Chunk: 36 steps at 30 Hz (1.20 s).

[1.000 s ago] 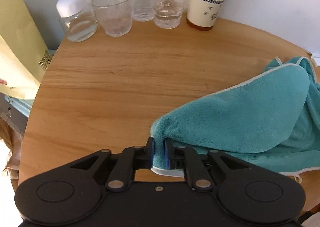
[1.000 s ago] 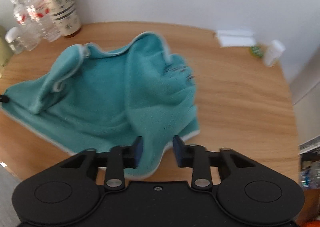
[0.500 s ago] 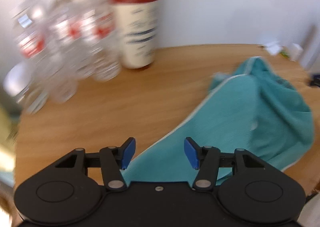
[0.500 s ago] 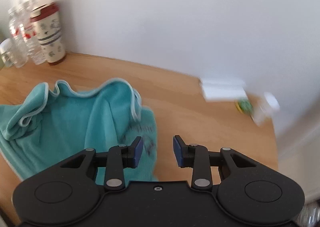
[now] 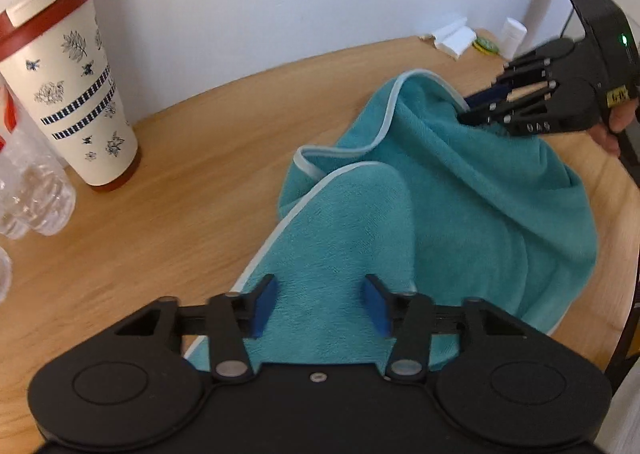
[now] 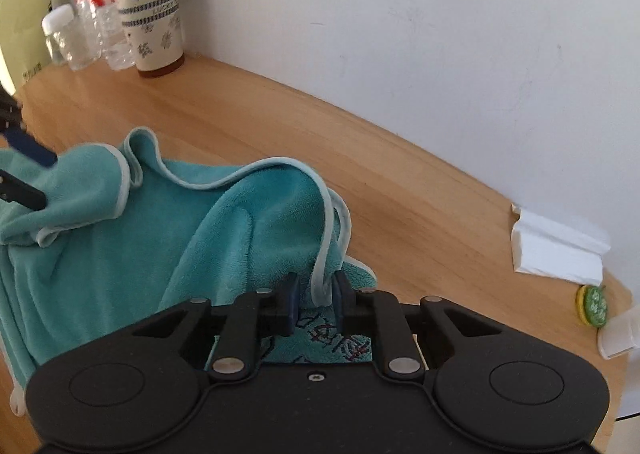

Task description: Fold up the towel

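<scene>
Teal towel (image 5: 460, 205) bunched in loose humps on round wooden worktop (image 5: 180, 189), not yet flat, no clean fold visible. Left gripper (image 5: 320, 304) spread wide, nothing pinched; cloth lying under and ahead of the jaws, white piped edge running forward-left from the left finger. Probably released there to re-grip or to let the layer settle. Right gripper (image 6: 314, 296) nearly closed around the white hem (image 6: 322, 278), which hangs straight down between the jaws; contact on the left side plain, small gap on the right side, so pinch looks close but full clamp hard to confirm. Hem raised into a tent ahead of the jaws, likely lifted to find a corner and pull the layer out. Embroidered patch (image 6: 332, 338) of towel just below the right jaws. In left view, right gripper (image 5: 476, 103) reaching in far ahead and to the right, tips at the towel's far ridge, a hand (image 5: 612, 125) behind it. Lidded cup (image 5: 72, 89) and clear bottles (image 5: 28, 193) far left of the left jaws, clear of cloth. Folded white paper (image 6: 556, 246) well right of the right jaws. Judgement: early stage, sorting edges before first fold.
</scene>
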Motion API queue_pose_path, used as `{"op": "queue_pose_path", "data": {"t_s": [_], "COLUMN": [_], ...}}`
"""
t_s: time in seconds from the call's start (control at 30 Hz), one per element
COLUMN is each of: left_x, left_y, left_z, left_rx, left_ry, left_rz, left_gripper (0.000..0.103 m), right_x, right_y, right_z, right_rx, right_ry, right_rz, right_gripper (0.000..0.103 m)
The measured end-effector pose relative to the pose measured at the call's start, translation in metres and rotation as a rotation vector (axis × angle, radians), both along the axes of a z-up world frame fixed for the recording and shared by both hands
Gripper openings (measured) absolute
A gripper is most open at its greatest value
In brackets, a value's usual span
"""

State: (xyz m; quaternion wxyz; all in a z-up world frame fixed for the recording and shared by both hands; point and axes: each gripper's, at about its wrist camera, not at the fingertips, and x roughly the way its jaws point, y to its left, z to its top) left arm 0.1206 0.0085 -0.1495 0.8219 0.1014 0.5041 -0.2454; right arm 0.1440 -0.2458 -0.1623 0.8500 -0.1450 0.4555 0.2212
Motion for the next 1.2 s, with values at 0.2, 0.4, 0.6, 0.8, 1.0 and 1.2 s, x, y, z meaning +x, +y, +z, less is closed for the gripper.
{"op": "queue_pose_path", "data": {"t_s": [0.2, 0.4, 0.6, 0.8, 1.0, 1.2], "left_x": [0.001, 0.004, 0.003, -0.008, -0.012, -0.002], "left_y": [-0.003, 0.017, 0.058, 0.097, 0.077, 0.020], "left_z": [0.004, 0.019, 0.033, 0.057, 0.055, 0.026], "left_rx": [0.021, 0.073, 0.108, 0.073, 0.010, 0.053], "left_ry": [-0.028, -0.085, -0.135, -0.191, -0.171, -0.144], "left_rz": [0.024, 0.133, 0.328, 0.440, 0.229, -0.008], "left_gripper": [0.002, 0.001, 0.001, 0.001, 0.011, 0.046], "right_x": [-0.001, -0.016, -0.038, -0.067, -0.087, -0.097], "right_y": [-0.010, -0.019, -0.026, -0.037, -0.032, -0.038], "right_z": [0.012, 0.057, 0.107, 0.145, 0.161, 0.148], "right_rx": [0.067, 0.075, 0.040, -0.011, -0.052, -0.057], "right_ry": [-0.025, -0.153, -0.270, -0.363, -0.383, -0.330], "right_rz": [-0.068, -0.138, -0.184, -0.233, -0.226, -0.286], "right_gripper": [0.006, 0.005, 0.004, 0.004, 0.004, 0.004]}}
